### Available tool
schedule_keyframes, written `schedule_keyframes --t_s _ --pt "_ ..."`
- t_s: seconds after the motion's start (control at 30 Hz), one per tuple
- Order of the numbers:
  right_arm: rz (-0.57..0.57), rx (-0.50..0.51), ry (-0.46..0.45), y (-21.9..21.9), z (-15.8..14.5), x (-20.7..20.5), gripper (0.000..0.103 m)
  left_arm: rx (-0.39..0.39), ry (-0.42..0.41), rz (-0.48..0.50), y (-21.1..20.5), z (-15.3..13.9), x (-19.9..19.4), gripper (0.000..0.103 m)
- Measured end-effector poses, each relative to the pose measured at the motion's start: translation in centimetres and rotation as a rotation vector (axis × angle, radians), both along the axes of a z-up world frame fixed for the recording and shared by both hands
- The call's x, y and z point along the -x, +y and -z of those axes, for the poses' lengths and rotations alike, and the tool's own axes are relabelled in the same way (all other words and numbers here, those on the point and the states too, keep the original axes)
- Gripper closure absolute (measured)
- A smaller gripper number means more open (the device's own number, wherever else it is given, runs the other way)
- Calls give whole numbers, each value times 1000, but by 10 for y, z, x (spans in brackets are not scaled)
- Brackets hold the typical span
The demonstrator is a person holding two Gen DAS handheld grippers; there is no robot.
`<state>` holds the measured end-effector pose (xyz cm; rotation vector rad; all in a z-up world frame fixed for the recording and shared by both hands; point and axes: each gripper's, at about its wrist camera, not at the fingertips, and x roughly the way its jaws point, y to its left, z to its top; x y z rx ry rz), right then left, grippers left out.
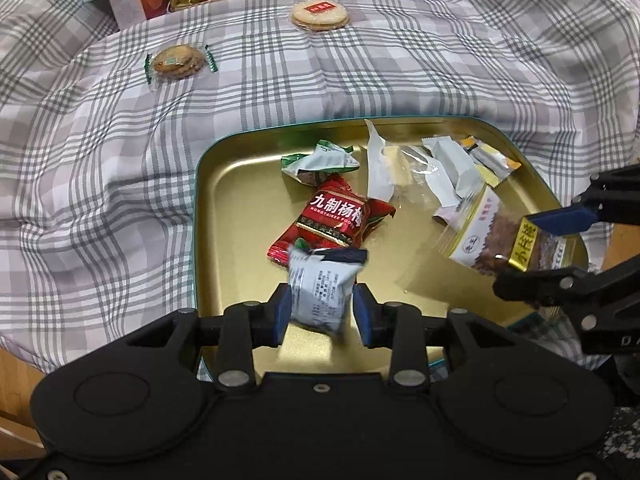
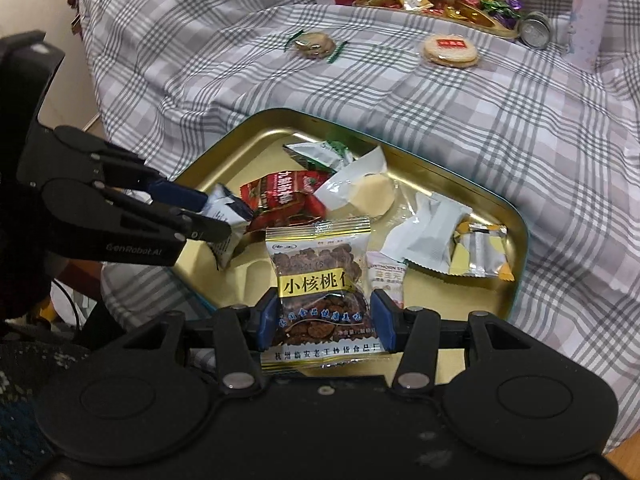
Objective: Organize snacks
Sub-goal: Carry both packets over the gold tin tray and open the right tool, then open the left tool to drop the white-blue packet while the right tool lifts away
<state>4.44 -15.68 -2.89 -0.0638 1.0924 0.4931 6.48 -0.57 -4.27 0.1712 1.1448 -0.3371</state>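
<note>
Gold tin (image 1: 208,216) holds red packet (image 1: 334,216), white wrappers (image 1: 448,172).

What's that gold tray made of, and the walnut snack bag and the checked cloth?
Gold tray: looks like thin metal tin, glossy, mirroring the packets. Walnut bag: clear shiny plastic film with crimped edges. Checked cloth: soft woven fabric, matte and creased.
</note>
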Motion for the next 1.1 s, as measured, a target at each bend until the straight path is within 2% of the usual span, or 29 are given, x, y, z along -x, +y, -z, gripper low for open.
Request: schedule_keyframes --t_s 0.33,0.67,0.9,1.1 --pt "-24 -47 9 7 -2 -2 49 -5 6 -7 -1 1 -3 59" --pt "-10 -47 -4 5 -5 -3 49 0 -4 -10 -3 -2 -4 59" --pt "17 -41 -24 3 -7 -9 49 -9 -36 -33 -1 -9 -14 59" --pt "57 -29 -55 -2 -11 -19 49 -29 -101 -59 3 -21 -31 59"
